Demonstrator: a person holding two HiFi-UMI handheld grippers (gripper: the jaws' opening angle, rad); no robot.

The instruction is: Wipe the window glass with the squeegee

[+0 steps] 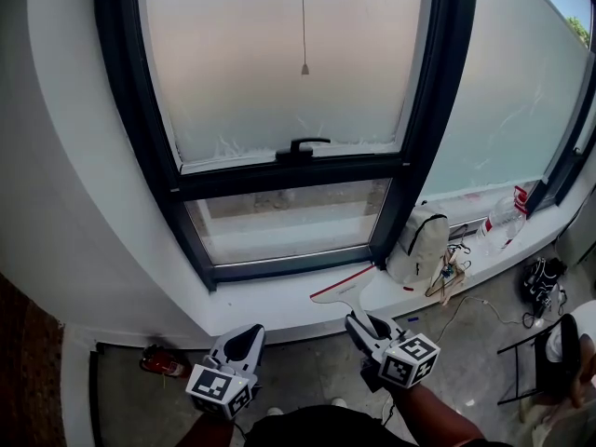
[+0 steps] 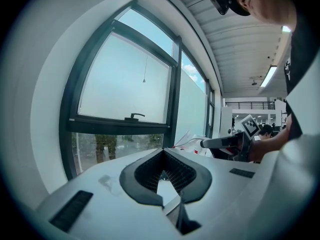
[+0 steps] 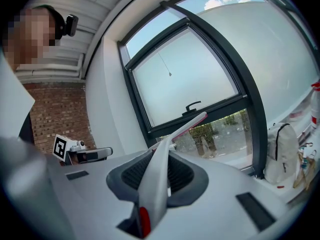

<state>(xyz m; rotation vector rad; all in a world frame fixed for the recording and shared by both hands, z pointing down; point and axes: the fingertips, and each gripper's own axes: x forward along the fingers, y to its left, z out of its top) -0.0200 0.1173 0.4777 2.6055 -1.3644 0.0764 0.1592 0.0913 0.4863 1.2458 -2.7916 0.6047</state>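
Note:
The squeegee (image 1: 341, 287), a white handle with a red-edged blade, hangs over the white sill just below the window's lower pane (image 1: 289, 217). My right gripper (image 1: 359, 322) is shut on its handle. In the right gripper view the handle (image 3: 156, 184) runs up between the jaws of my right gripper (image 3: 161, 160), and the blade (image 3: 189, 125) points at the window. My left gripper (image 1: 248, 335) hangs lower left of the squeegee, shut with nothing in it; in the left gripper view its pads (image 2: 165, 170) meet in front of the dark-framed window (image 2: 125, 84). The upper pane (image 1: 279, 54) is frosted.
A black window handle (image 1: 304, 144) sits on the middle frame bar, with a pull cord (image 1: 304, 67) above. On the sill (image 1: 270, 304) to the right stand a white bag (image 1: 419, 245), a plastic bottle (image 1: 499, 223) and cables (image 1: 453, 274). A red extinguisher (image 1: 162, 361) lies on the floor; a black chair (image 1: 545, 352) stands right.

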